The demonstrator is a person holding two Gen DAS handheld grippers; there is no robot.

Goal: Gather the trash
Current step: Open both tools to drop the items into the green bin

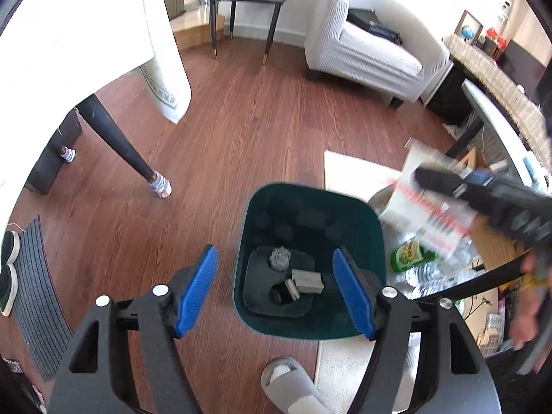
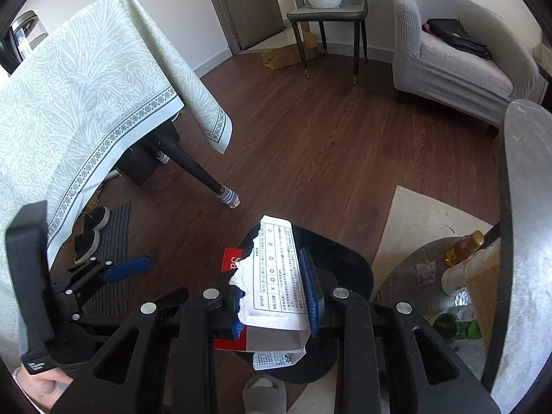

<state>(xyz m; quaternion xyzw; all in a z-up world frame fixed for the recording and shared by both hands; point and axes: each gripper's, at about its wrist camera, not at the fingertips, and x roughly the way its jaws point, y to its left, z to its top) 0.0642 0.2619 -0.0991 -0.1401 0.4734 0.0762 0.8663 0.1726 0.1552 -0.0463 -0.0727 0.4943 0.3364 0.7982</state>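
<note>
Over the rounded green bin (image 1: 310,231), right fingers (image 2: 312,286) pinch torn paper (image 2: 276,276) (left fingers (image 1: 198,286) spread).

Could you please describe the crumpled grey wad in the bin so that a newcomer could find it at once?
Start at the dark green bin on the wooden floor. On its bottom lies the crumpled grey wad; unlike the boxy grey pieces beside it, it is rounded and wrinkled.

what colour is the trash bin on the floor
Dark green: the trash bin shows best in the left wrist view, seen from above.
</note>
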